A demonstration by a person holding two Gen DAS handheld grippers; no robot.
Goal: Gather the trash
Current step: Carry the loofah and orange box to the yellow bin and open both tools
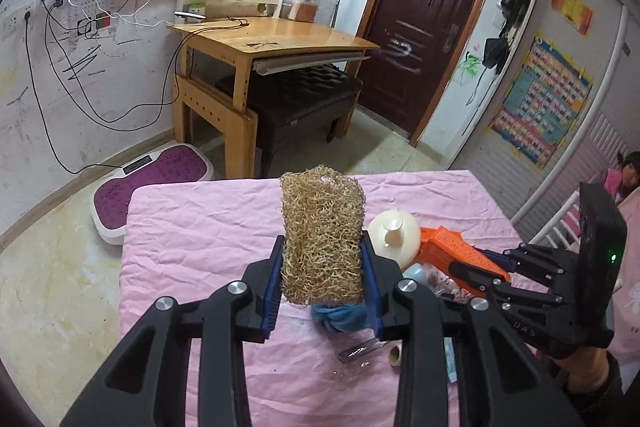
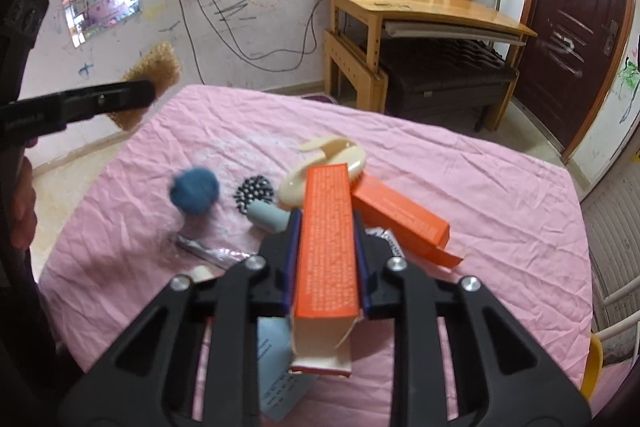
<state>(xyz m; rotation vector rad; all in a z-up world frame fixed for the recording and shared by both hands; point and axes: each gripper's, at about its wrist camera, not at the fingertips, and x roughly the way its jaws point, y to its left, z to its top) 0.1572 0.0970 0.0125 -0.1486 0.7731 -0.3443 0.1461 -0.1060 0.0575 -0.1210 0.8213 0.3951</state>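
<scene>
My left gripper (image 1: 323, 263) is shut on a tan loofah sponge (image 1: 322, 239) and holds it upright above the pink table (image 1: 192, 227). The sponge also shows at the left of the right wrist view (image 2: 154, 75). My right gripper (image 2: 327, 227) is shut on an orange carton (image 2: 326, 243), lifted above the table (image 2: 500, 187). A second orange carton (image 2: 404, 215), a cream oval brush (image 2: 320, 171), a blue fuzzy ball (image 2: 195, 191), a grey-blue cap (image 2: 266, 217) and a clear wrapper (image 2: 204, 249) lie on the cloth.
A black beaded piece (image 2: 254, 193) and a printed leaflet (image 2: 280, 379) lie on the table. A wooden desk (image 1: 276, 47) with a dark bench (image 1: 292, 99) stands behind, beside a brown door (image 1: 424, 23). A purple foot pad (image 1: 152, 183) lies on the floor.
</scene>
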